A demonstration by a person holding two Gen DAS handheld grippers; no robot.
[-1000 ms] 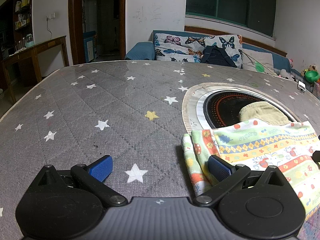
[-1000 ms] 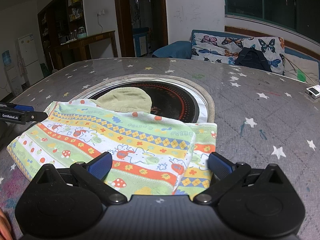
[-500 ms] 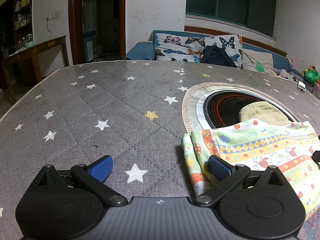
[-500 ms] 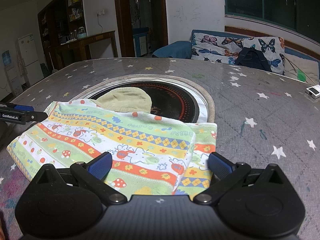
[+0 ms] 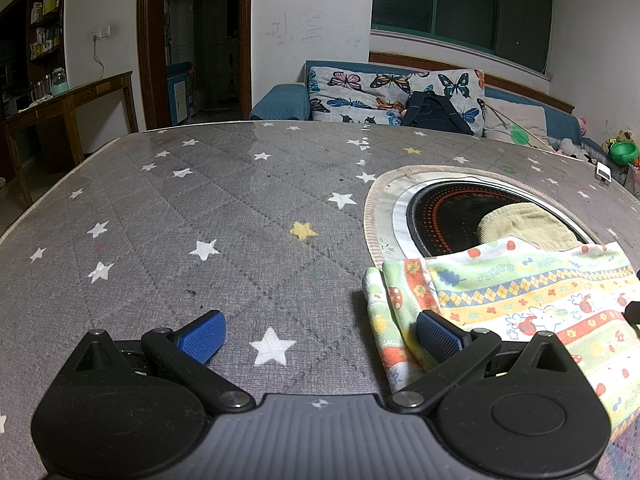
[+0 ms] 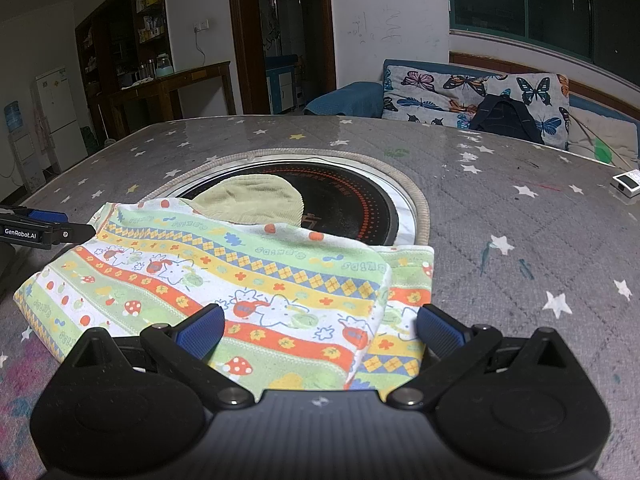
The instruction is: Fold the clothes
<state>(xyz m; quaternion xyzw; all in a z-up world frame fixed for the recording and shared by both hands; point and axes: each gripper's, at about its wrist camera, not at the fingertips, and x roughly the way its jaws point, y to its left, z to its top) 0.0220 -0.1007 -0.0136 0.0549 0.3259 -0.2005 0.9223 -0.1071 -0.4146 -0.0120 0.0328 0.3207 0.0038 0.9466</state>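
Note:
A folded, brightly patterned child's garment [image 6: 248, 276] with striped rows of mushrooms and rabbits lies flat on the grey star-print tabletop. In the left wrist view the same garment [image 5: 520, 300] sits at the right. A pale yellow-green ribbed cloth [image 6: 248, 200] pokes out from under its far edge. My left gripper [image 5: 320, 336] stands open over the tabletop, its right finger at the garment's left end. My right gripper [image 6: 320, 326] is open just above the garment's near edge, gripping nothing. The left gripper's fingers [image 6: 44, 228] show at the left edge of the right wrist view.
A round black inset cooktop [image 6: 344, 200] with a beige rim lies behind the clothes in the grey star-print table [image 5: 200, 208]. A small white device [image 6: 626, 182] rests at the table's far right. A sofa with butterfly cushions [image 5: 396, 92] stands beyond.

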